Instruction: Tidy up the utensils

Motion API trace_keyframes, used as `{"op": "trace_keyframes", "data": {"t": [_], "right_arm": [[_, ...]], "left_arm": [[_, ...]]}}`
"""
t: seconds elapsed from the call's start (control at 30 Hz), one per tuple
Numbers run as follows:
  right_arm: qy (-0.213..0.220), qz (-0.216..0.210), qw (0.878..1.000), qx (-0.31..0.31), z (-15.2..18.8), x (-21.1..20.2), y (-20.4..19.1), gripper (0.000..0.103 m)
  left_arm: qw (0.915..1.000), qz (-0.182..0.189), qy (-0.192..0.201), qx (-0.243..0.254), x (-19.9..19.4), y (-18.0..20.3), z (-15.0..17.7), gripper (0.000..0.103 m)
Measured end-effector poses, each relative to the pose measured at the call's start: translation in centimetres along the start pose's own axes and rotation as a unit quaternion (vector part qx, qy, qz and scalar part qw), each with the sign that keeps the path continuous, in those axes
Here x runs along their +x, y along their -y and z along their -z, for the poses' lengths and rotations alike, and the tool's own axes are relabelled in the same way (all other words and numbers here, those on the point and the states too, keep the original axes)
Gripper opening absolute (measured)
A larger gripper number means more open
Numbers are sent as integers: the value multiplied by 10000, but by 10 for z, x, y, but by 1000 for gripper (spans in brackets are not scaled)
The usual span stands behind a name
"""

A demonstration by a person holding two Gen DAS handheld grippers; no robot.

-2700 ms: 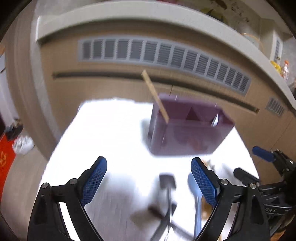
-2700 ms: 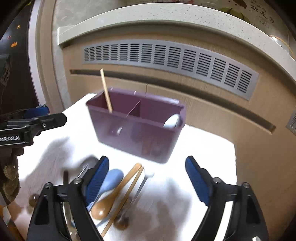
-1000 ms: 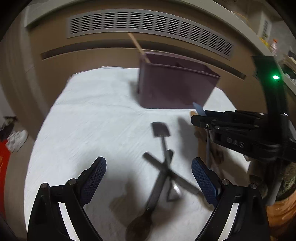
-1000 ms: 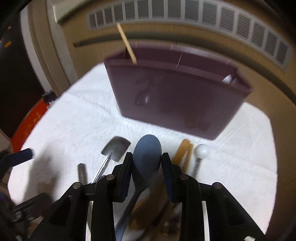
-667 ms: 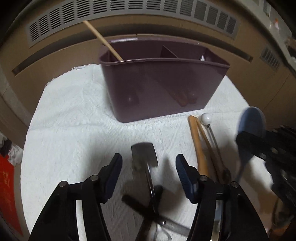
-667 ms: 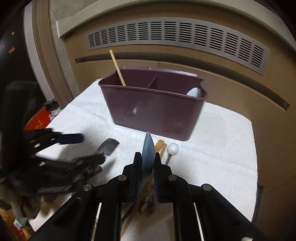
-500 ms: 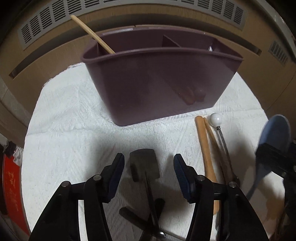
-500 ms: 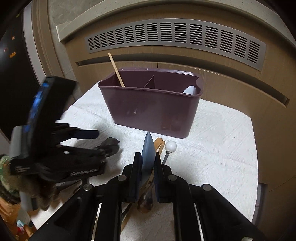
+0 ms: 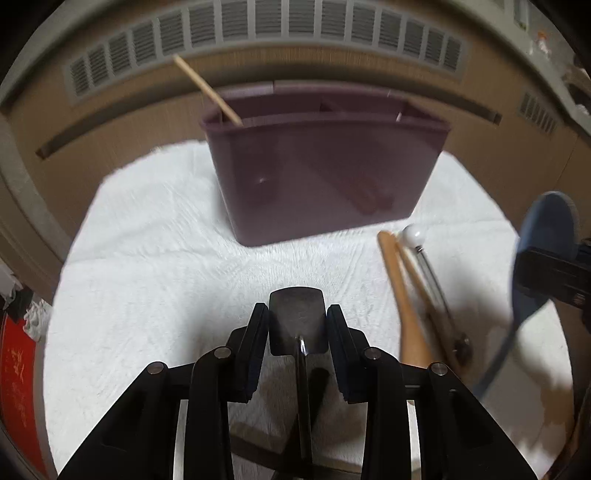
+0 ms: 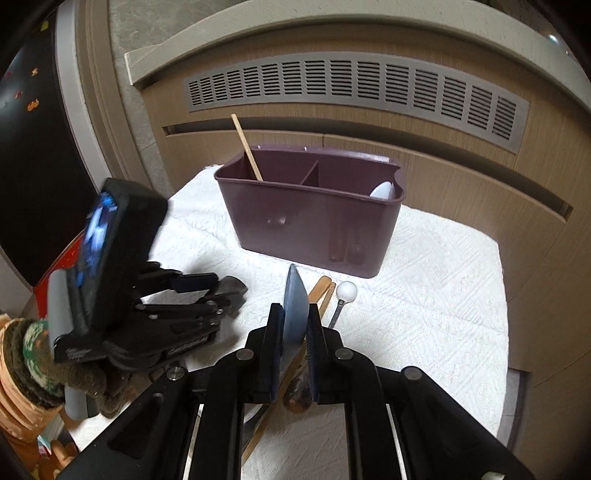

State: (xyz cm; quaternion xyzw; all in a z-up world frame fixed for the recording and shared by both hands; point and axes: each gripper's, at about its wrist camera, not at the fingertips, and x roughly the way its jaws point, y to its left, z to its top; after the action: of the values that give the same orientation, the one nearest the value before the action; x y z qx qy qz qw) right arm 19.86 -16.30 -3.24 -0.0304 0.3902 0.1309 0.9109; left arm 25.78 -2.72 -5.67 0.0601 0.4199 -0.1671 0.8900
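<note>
Home kitchen/dining area. Evidence: wood-grain cabinet front (image 10: 461, 173) with long grey louvred vent grille (image 10: 351, 96) under a pale stone-look ledge (image 10: 332, 33); white textured towel (image 10: 424, 288) carrying a plum plastic two-compartment utensil caddy (image 10: 314, 221) and loose wooden spoons (image 9: 399, 291).

Left hand-held gripper (image 9: 297, 325): matte black plastic frame, angular linkage arms, round silver pivot pins at each joint. Fingers (image 9: 255, 343) carry dark blue ribbed pads on their inner faces.

Right hand-held gripper (image 10: 292, 332): same build, black arms with silver pins, dark blue pads on the fingers (image 10: 271, 350).

In the right wrist view, the left unit shows from the side: black body with small white lettering, too blurred to read, a grey handle bar, a mounted phone-like screen (image 10: 101, 236) glowing blue. The person's hand (image 10: 55, 365) wears a knit glove, mottled green and brown, over an orange-tan sleeve cuff.
</note>
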Motion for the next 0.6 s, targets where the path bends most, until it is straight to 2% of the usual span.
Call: {"op": "trace_keyframes", "data": {"t": [0.1,0.23,0.3,0.33,0.4,0.5,0.6], "right_arm": [[75,68,9999,-116,-2,-9,-6,9],[395,178,9987,-253,-12,-33,-15,9],[644,256,9971,-314,-23,-51,-18,9],[757,313,9960,-343,-28,-59,-19,9],[1060,446,9924,-443,-43,-81,-21,9],[1466,659,9852,-597,-64,-112,-25,9],[1735,777,9798,-619,-77,-137,-24,9]], "left_arm": [[9986,-50,522,13,-38,2,-1,33],[9921,-41,1257,9,-93,4,-17,32],[9866,-34,1629,27,-121,5,-28,6],[9837,-23,1796,14,-135,5,-35,4],[9776,72,2102,27,-159,5,-49,4],[9667,-91,2556,71,-189,4,-66,4],[9643,-182,2642,-22,-199,-2,-68,4]]}}
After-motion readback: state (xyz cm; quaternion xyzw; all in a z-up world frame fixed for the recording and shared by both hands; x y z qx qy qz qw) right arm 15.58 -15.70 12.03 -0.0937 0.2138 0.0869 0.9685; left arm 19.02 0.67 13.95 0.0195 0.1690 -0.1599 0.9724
